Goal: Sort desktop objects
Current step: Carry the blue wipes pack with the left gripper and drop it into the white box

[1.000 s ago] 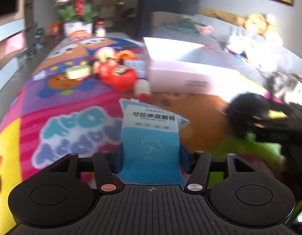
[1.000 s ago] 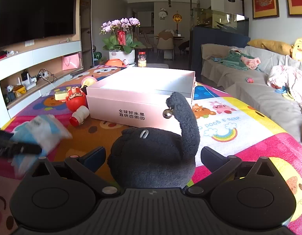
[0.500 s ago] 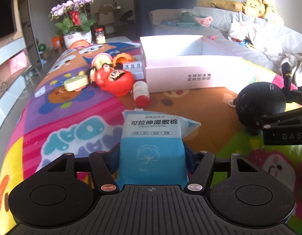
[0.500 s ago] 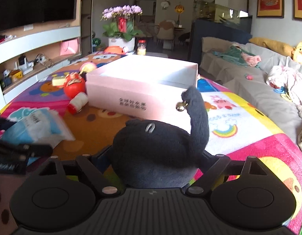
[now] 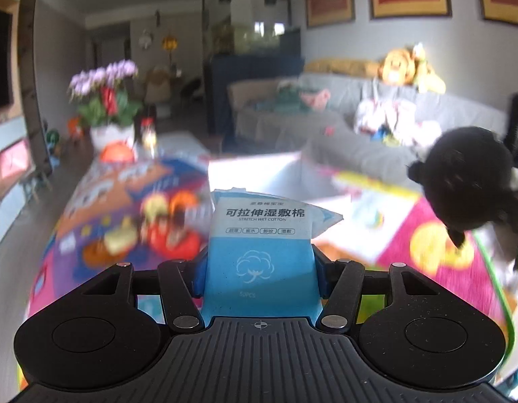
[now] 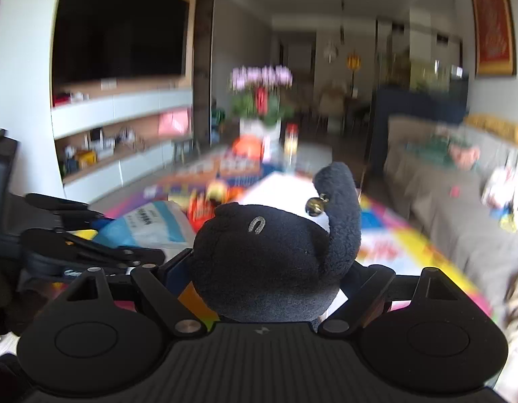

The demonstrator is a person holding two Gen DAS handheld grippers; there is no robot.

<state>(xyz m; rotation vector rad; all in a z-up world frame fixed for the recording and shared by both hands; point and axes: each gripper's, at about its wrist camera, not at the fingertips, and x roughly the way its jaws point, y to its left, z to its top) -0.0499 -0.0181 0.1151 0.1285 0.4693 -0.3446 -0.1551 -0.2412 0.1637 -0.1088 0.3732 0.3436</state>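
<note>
Left gripper [image 5: 259, 268] first: it's clamped on a blue and white pack of stretch wet cotton [image 5: 260, 252], jaws closing a touch tighter on the soft pack, which sticks up and forward from between the fingers. The right gripper [image 6: 265, 278] is spread wide around a black plush toy [image 6: 269, 262], pads pressed into its sides, curled tail and little bell poking up ahead.

Looks to me like the carry step of the sorting: both things are off the desk [image 5: 433, 245] and up in the air. The pale open box [image 5: 259, 178] sits ahead of the left gripper and a bit to its right, so next move is probably bringing each item over it and letting go, one at a time so the grippers don't bump.

Left view shows the box interior and the blurry red toys [image 5: 171, 235] ahead and left of the pack. Right view mostly hides the box behind the plush, but shows the left gripper off to its side with the pack.
</note>
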